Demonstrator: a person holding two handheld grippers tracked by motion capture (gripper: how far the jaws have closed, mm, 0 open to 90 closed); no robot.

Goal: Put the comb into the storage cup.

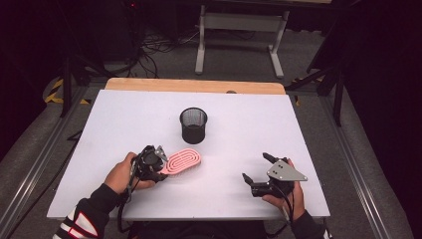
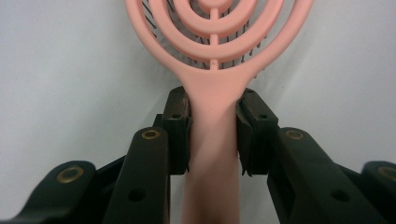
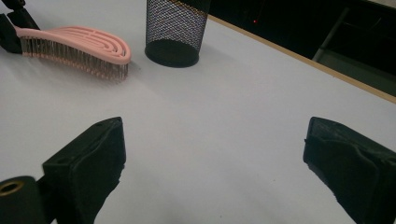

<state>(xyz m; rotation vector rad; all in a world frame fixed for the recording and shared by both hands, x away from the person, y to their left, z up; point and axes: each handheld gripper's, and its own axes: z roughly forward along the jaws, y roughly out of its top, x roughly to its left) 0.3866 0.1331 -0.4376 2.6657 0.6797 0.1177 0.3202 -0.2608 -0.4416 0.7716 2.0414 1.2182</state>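
Observation:
A pink hairbrush (image 1: pixel 184 160) lies bristles down on the white table (image 1: pixel 124 114), left of centre. My left gripper (image 1: pixel 160 167) is shut on its handle. In the left gripper view both pads press the sides of the hairbrush (image 2: pixel 215 84) handle just below the looped head, with the left gripper (image 2: pixel 214 121) pointing along it. My right gripper (image 1: pixel 255 166) rests near the front right of the table, open, with nothing between its jaws. From the right gripper (image 3: pixel 215 140) view the hairbrush (image 3: pixel 79 39) lies far off at the upper left.
A black mesh cup (image 1: pixel 193 125) stands upright at mid-table, just beyond the brush head; the cup (image 3: pixel 175 28) also appears in the right gripper view. A wooden strip (image 1: pixel 194 85) runs along the table's far edge. A grey metal stand (image 1: pixel 239 22) and cables sit on the floor behind.

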